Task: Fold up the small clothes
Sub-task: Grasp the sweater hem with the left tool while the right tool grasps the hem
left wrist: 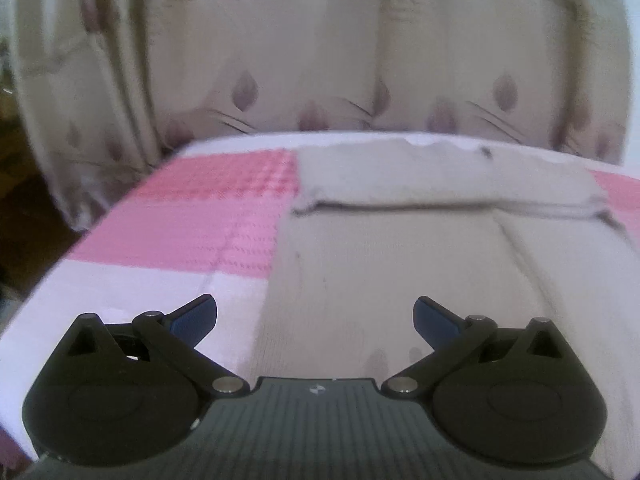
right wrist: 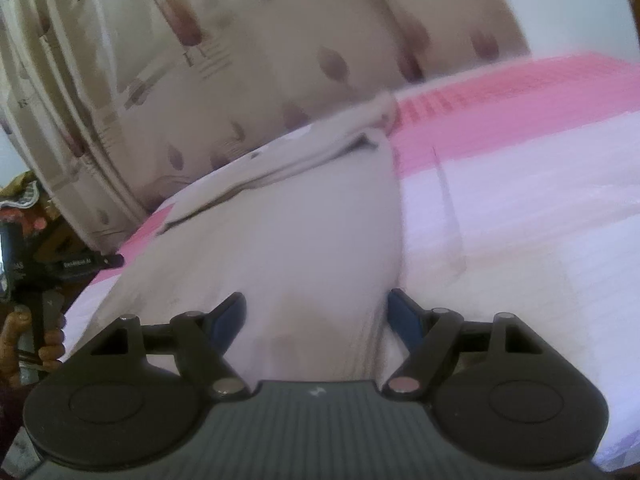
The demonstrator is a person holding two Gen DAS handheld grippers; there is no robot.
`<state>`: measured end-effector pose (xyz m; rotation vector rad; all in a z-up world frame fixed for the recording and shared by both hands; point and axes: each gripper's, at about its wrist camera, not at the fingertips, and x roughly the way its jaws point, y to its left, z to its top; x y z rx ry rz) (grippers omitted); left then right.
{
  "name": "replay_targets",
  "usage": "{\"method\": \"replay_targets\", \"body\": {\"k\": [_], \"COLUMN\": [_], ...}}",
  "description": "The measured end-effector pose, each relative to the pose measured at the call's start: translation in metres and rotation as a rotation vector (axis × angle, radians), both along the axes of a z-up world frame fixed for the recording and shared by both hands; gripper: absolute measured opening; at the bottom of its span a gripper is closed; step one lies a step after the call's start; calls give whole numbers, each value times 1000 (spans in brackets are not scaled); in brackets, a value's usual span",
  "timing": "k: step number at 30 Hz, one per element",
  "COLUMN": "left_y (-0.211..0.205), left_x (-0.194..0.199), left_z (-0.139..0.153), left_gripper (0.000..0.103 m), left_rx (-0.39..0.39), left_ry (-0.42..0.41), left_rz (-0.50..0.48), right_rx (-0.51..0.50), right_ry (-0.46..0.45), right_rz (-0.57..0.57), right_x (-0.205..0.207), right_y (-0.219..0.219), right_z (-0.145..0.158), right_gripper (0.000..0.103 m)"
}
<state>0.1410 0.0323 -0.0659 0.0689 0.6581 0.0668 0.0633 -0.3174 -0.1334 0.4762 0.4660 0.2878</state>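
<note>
A pale beige knitted cloth garment (left wrist: 400, 264) lies spread flat on a bed covered by a pink-and-white checked woven sheet (left wrist: 208, 216), its far part folded over so that a thick doubled edge runs across it from side to side, with a slightly ragged rim at the far border near the sheet's edge. The fabric looks soft and faintly ribbed, with a few small dark specks; the frames are blurred, so finer detail cannot be told. Behind the bed hangs a cream curtain printed with mauve leaf shapes (left wrist: 320, 52). The left hand-held gripper (left wrist: 315, 318) hovers over the near part of the garment, its blue-tipped fingers wide apart with nothing between them, the garment's left border just beside its left finger. The right hand-held gripper (right wrist: 316, 314) is also spread apart, low over the garment's near end, the cloth showing between its fingers though the pads do not press it, and the garment's right border runs close to its right finger
</note>
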Motion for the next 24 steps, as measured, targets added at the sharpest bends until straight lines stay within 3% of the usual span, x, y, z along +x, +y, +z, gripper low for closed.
{"method": "replay_targets", "body": {"k": [4, 7, 9, 13, 15, 17, 19, 21, 22, 24], "left_y": [45, 71, 77, 72, 66, 59, 53, 52, 53, 57], "left_x": [0, 0, -3, -8, -14, -21, -23, -25, -25, -26], "left_z": [-5, -12, -14, -15, -15, -14, -17, -19, -20, -21], "left_gripper": [100, 92, 92, 84, 69, 42, 26, 14, 12, 12], "left_rx": [-176, -305, -326, -266, -242, -207, -184, -214, -234, -264], "left_ry": [120, 217, 218, 223, 213, 197, 179, 162, 158, 153], "left_rz": [-74, -89, -103, -160, -219, -278, -290, -301, -302, -293], "right_rx": [75, 109, 135, 185, 198, 225, 218, 202, 204, 218], "right_ry": [6, -1, -6, -4, 10, 20, 22, 36, 61, 55], "right_rz": [22, 37, 40, 45, 60, 67, 67, 73, 80, 78], "right_x": [-1, -1, -1, -1, 0, 1, 1, 4, 7, 7], "right_y": [-11, -16, -20, -26, -29, -32, -31, -28, -26, -24], "right_z": [-3, -6, -8, -10, -10, -10, -9, -10, -14, -18], "right_gripper": [77, 77, 77, 77, 77, 77, 77, 55, 29, 20]}}
